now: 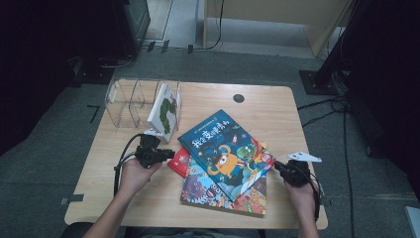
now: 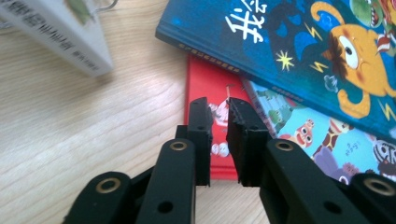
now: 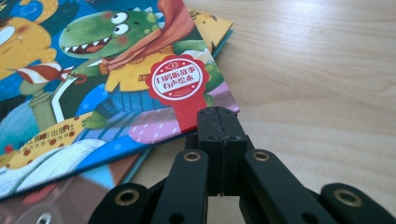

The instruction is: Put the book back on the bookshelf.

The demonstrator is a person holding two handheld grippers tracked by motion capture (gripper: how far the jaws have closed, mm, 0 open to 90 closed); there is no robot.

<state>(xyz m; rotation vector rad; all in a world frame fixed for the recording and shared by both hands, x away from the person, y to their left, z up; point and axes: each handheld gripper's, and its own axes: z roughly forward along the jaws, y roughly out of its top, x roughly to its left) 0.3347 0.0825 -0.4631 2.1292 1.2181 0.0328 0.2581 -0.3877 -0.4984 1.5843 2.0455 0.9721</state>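
Lifting the top blue book off the stack, mid-desk toward the near edge.

Left gripper (image 2: 219,109) is cracked open a sliver, empty, over the red book (image 2: 205,88); right gripper (image 3: 219,119) is fully closed, empty, at the blue book (image 1: 224,148) corner. Advice: open right wide, slide under that overhanging corner, pinch only the top cover, then file it in the clear rack (image 1: 126,101) at the far-left corner.

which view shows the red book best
The left gripper view: the red book lies just ahead of the left gripper, its cover partly under the blue book. The high view shows a small red corner beside the stack. The right gripper view faces the blue book's other corner.
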